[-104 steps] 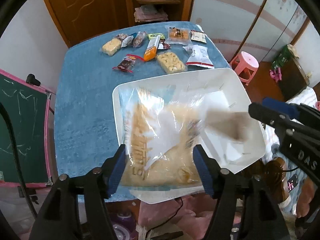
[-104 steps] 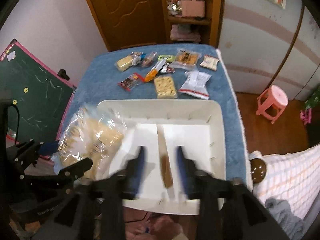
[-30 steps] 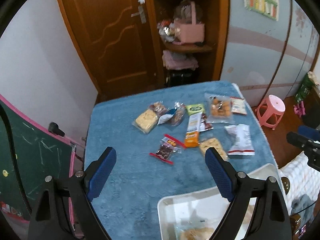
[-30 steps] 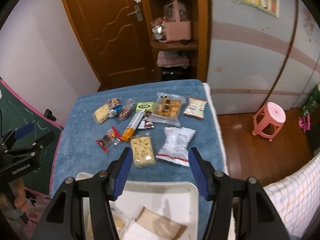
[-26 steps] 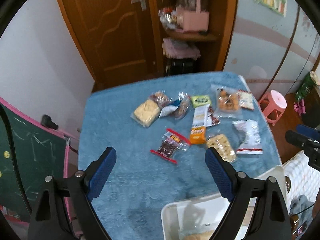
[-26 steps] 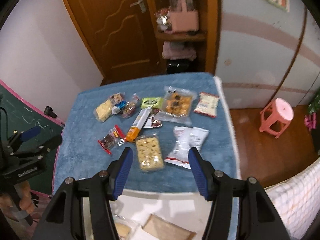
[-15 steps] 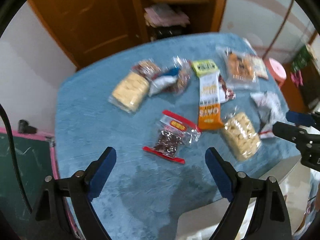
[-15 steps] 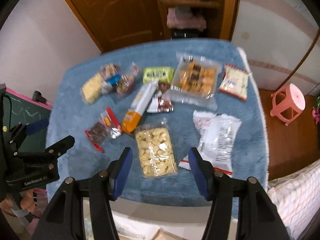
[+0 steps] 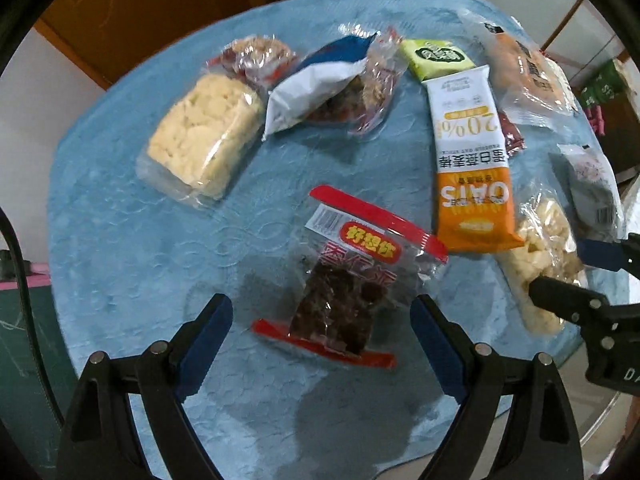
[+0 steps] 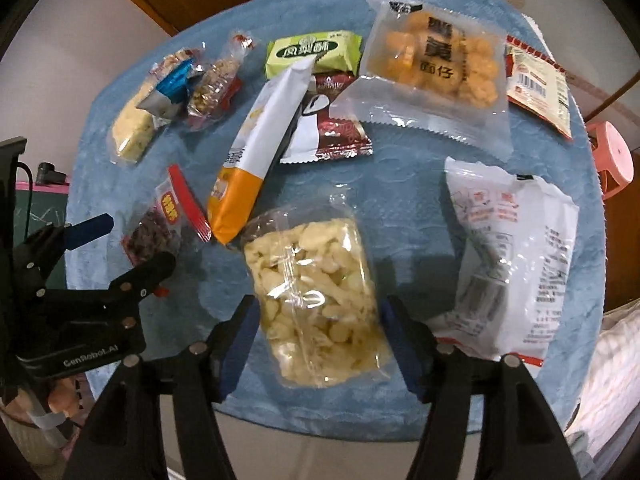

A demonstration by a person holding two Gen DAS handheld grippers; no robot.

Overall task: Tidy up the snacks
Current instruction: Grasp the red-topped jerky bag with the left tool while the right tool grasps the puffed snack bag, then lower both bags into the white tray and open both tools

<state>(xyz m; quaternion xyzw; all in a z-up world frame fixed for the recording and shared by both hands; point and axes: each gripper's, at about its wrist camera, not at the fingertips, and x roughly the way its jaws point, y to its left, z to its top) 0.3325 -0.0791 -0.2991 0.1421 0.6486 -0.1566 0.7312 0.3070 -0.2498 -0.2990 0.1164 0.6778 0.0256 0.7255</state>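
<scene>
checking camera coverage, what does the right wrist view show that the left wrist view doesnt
Right wrist only: the red-edged packet at the far right, the pink stool, and the white penguin packet in full.

Left wrist only: the pale cracker block large and unobstructed; the right gripper, its jaws opening.

Both: the blue table cover, the orange oats bar, the dark-fruit bag between the left gripper's open jaws, and the clear pale-snack bag.

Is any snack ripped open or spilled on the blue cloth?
No pack looks ripped or spilled. They just lie jumbled: the orange oat bar leans across the dark red packet, and the yellow puffs bag overlaps that packet's corner. The rest lie flat on the blue cloth.
</scene>
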